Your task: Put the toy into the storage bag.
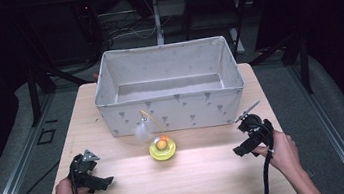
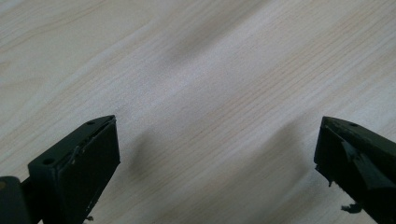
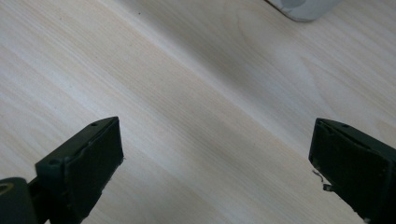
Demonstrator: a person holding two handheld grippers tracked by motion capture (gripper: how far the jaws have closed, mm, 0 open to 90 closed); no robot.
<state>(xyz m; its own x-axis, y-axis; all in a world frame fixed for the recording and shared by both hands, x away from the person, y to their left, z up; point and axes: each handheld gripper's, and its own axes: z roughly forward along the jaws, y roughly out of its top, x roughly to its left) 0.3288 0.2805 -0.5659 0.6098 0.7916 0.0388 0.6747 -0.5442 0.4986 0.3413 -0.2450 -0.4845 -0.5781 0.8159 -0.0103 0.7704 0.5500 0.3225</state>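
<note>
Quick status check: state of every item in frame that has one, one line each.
fabric bin: upright, open top, nothing visible inside
yellow toy: upright on the table, feather wand tilted toward the bin, untouched
left gripper: open, nothing between jaws, over bare wood
right gripper: open, nothing between jaws, over bare wood

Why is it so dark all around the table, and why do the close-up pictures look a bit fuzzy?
In the high view, light falls on the table, the fabric box and the yellow toy, while the room behind stays nearly black. In the left gripper view, soft shadows lie on the wood beside the black jaws. In the right gripper view, the wood grain looks slightly blurred, with a grey shadow band.
</note>
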